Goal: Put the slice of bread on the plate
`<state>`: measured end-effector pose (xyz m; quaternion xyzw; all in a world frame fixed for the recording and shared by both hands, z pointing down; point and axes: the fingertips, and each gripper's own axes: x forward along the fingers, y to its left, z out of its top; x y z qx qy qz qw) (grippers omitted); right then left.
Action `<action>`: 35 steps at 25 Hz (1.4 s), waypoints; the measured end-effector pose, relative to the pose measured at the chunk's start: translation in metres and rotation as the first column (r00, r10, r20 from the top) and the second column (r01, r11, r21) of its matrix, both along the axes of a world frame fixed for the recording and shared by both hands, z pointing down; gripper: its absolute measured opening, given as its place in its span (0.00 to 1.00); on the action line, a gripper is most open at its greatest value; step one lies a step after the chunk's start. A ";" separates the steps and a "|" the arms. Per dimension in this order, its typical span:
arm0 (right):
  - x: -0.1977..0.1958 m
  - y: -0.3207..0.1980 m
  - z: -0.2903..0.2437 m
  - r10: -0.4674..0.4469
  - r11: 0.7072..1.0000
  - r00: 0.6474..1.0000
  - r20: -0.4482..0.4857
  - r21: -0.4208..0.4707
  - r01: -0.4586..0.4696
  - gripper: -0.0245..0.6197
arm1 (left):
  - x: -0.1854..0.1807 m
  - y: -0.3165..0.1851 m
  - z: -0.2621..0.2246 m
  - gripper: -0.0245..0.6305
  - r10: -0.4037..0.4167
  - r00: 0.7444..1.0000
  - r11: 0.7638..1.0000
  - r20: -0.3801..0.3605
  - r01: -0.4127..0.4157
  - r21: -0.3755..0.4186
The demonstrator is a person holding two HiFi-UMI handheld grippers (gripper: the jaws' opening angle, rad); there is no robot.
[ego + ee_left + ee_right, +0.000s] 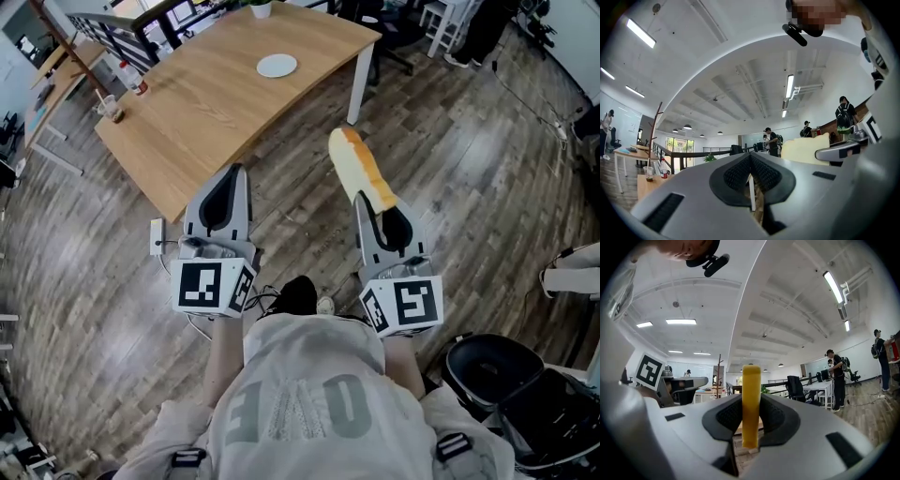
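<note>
A slice of bread (359, 169) with a golden crust stands on edge in my right gripper (383, 217), whose jaws are shut on it. In the right gripper view the slice (751, 404) shows as a yellow strip pinched between the dark pads. My left gripper (221, 199) is held beside it over the floor, jaws shut with nothing between them (751, 183). The white plate (277, 65) lies on the wooden table (206, 103), well ahead of both grippers. From the left gripper view the slice (802, 149) appears at the right.
A cup (112, 108) and a red-capped bottle (132, 77) stand at the table's left end. A white table leg (356, 84) is ahead of the right gripper. A black chair (506, 375) is at lower right. Several people stand in the far room.
</note>
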<state>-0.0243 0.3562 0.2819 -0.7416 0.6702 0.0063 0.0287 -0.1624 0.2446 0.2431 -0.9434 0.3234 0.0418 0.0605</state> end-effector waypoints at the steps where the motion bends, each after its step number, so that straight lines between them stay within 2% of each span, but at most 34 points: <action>1: 0.004 0.001 0.001 0.002 1.000 1.000 0.000 0.001 -0.002 0.18 | 0.002 0.001 -0.001 0.05 -0.002 1.000 1.000 0.004 0.002 0.008; 9: 0.028 -0.001 0.027 0.035 0.999 0.999 0.002 -0.016 -0.035 0.18 | 0.016 -0.029 0.022 0.05 -0.020 1.000 1.000 -0.011 0.020 0.000; 12: 0.037 -0.018 0.041 0.046 0.998 0.999 0.025 -0.049 -0.045 0.18 | 0.028 -0.052 0.028 0.05 -0.018 1.000 1.000 -0.024 0.018 -0.003; 17: 0.057 -0.054 0.035 0.038 0.997 0.999 -0.007 -0.062 -0.038 0.18 | 0.046 -0.100 0.035 0.05 -0.047 0.998 0.999 -0.051 0.046 -0.026; 25: 0.085 -0.169 0.028 -0.035 0.993 0.999 -0.007 -0.112 0.034 0.18 | 0.070 -0.190 0.025 0.05 -0.080 0.995 0.996 -0.061 0.077 -0.053; 29: 0.085 -0.246 0.021 -0.091 0.989 0.996 0.016 -0.113 0.092 0.18 | 0.072 -0.249 0.025 0.05 -0.113 0.993 0.994 -0.017 0.113 -0.011; 32: 0.079 -0.306 0.010 -0.138 0.985 0.990 0.012 -0.101 0.139 0.18 | 0.069 -0.298 0.023 0.05 -0.127 0.992 0.992 -0.019 0.127 -0.010; 35: 0.074 -0.357 0.004 -0.170 0.981 0.985 0.016 -0.089 0.171 0.18 | 0.068 -0.342 0.023 0.05 -0.168 0.985 0.986 0.035 0.167 0.019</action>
